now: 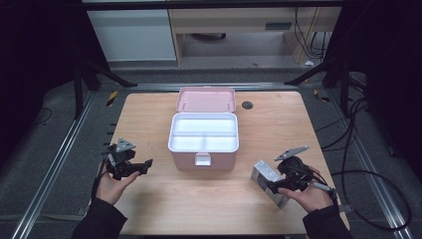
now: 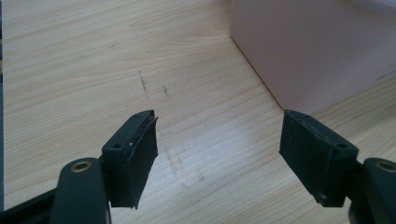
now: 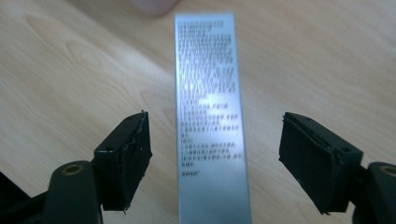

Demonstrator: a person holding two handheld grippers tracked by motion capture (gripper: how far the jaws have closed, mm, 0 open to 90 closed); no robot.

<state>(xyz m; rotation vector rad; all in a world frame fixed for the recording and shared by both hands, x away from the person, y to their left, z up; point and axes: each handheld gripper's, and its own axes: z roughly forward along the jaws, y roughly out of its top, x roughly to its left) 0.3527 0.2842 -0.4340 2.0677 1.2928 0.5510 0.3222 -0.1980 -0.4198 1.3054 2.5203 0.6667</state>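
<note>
You hold the right gripper (image 3: 215,163) with jaws apart astride the carton (image 3: 210,121), which lies untouched on the table (image 1: 149,119) near the open case (image 1: 204,139), while the left gripper (image 2: 219,158) waits open and empty.

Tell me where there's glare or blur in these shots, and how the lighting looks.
High view: the table is lit while the surroundings are dark; the white tray in the pink box looks washed out. Right gripper view: glare on the silver carton hides some print; its text is soft. Left gripper view: even light, wood grain sharp, the box wall slightly soft.
</note>
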